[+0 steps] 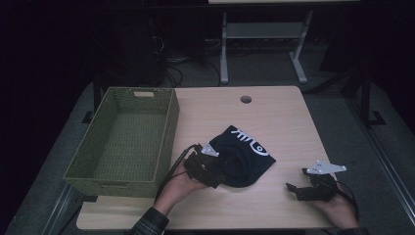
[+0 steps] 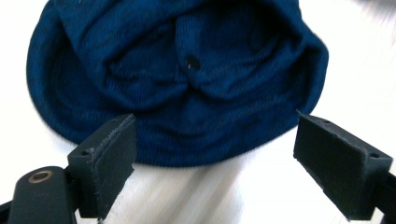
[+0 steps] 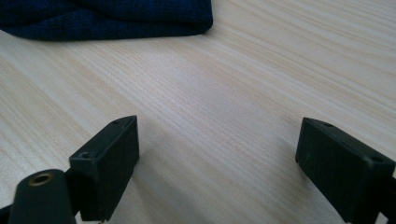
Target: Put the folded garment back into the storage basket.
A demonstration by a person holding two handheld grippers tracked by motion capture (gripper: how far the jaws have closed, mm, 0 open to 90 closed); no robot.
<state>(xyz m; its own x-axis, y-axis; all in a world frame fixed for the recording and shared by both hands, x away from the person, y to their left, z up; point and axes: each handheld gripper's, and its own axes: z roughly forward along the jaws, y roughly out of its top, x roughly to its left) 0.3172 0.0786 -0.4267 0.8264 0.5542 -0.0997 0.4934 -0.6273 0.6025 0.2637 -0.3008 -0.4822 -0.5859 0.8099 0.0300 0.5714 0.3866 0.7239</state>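
A dark navy garment (image 1: 244, 154) with a white print lies bunched near the middle of the wooden table (image 1: 274, 112). My left gripper (image 1: 218, 174) sits at its near-left edge, open. In the left gripper view the navy fabric (image 2: 182, 79) lies just beyond the spread jaws, with nothing between them. My right gripper (image 1: 293, 188) rests low over bare table at the front right, open and apart from the garment. In the right gripper view a corner of the fabric (image 3: 107, 16) lies at the top left, well ahead of the jaws.
A green woven basket (image 1: 169, 127) stands at the table's left side, with nothing inside. A round cable hole (image 1: 245, 99) is near the far edge. Beyond the table are a desk frame (image 1: 264, 34) and floor cables.
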